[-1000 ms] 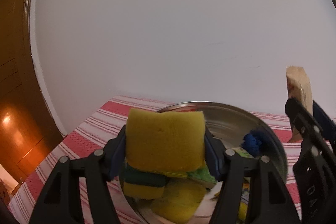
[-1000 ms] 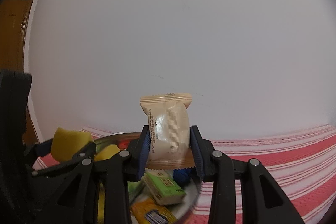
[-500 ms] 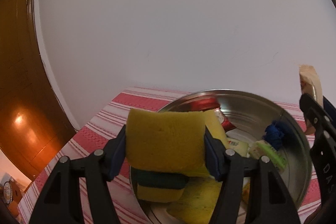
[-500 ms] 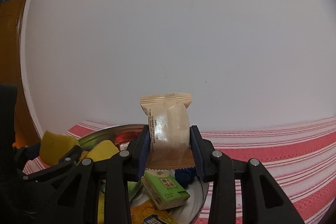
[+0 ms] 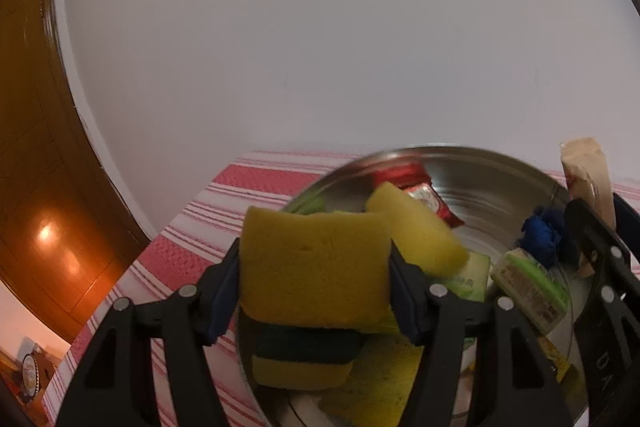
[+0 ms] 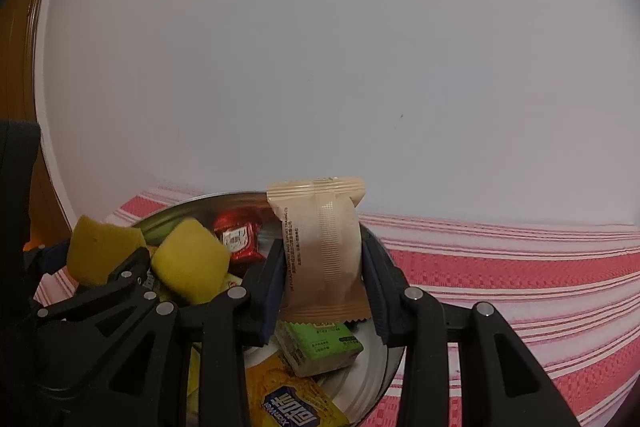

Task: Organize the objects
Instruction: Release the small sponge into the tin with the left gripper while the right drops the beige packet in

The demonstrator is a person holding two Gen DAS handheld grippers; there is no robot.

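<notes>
1. Since a second ago, both our grippers have tipped forward, so more of the metal bowl (image 5: 472, 163) interior shows.
2. We judge the sorting partly done: another sponge (image 5: 416, 231), a red sachet (image 6: 238, 237) and a green packet (image 6: 320, 347) lie in the bowl; two items remain held.
3. Our left gripper (image 5: 314, 301) clamps a yellow sponge (image 5: 316, 267) over the bowl's near edge.
4. Our right gripper (image 6: 322, 287) pinches a beige snack pouch (image 6: 320, 251) above the bowl's right side.

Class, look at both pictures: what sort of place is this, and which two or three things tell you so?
Probably a home, at a dining or kitchen table: a red-and-white striped tablecloth, a wooden door beside a plain white wall, and a metal bowl of sponges and snack packets.
</notes>
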